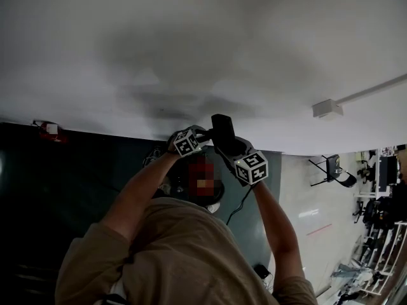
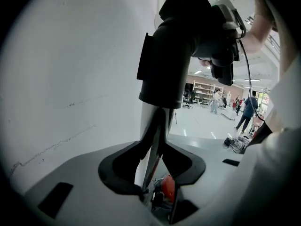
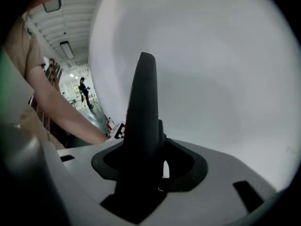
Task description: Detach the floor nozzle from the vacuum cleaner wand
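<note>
In the head view both arms reach up to a white wall. My left gripper [image 1: 198, 135] and right gripper [image 1: 234, 152] meet at a black vacuum part [image 1: 222, 132]. In the left gripper view, the pale wand tube [image 2: 149, 126] runs between the jaws of my left gripper [image 2: 157, 142], which is shut on it. A black nozzle neck [image 2: 171, 51] caps the tube, and a red piece [image 2: 168, 187] shows low down. My right gripper [image 2: 221, 55] holds that neck from the upper right. The right gripper view shows my right gripper [image 3: 146, 142] shut on the tapered black neck [image 3: 143, 107].
The white wall [image 1: 191, 43] fills most of every view. A dark panel [image 1: 57, 170] lies at the left, and a small white box [image 1: 327, 108] is fixed to the wall. A room with shelving [image 1: 381, 234] opens at the right, with people [image 2: 247, 112] far off.
</note>
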Demonstrator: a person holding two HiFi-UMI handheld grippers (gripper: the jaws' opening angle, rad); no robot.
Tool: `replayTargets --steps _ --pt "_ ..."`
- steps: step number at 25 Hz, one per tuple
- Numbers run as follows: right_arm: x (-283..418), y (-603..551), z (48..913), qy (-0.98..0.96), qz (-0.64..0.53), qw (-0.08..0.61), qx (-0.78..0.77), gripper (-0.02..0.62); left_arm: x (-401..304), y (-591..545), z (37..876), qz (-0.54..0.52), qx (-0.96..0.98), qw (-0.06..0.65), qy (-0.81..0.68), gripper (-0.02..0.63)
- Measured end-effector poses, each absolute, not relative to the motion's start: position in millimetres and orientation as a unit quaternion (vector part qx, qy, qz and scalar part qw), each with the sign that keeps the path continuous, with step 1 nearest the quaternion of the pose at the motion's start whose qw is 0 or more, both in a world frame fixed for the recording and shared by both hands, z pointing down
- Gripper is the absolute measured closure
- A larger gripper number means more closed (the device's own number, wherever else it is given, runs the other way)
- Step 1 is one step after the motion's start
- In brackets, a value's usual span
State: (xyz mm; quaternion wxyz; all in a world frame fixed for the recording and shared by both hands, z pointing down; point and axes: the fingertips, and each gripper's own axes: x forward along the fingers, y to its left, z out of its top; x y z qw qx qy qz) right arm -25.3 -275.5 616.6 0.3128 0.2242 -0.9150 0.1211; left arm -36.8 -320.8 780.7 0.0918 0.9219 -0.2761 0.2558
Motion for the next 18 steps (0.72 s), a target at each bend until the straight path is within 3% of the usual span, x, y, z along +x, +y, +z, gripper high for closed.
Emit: replayTargets --steps 13,15,18 --pt "-18 -240 607 -0.881 -0.188 0.405 0.156 0.366 -18 -304 777 0.266 0.933 0.063 -0.235 0.449" --pt "-17 -242 605 -0.882 -0.178 0.403 0.166 0.367 -20 -303 779 0.268 0.932 0.059 -0.236 0.451" --pt "-12 -255 602 -0.905 -0.065 0.357 0.222 0.367 -24 -304 782 0.267 0.930 0.061 -0.244 0.453"
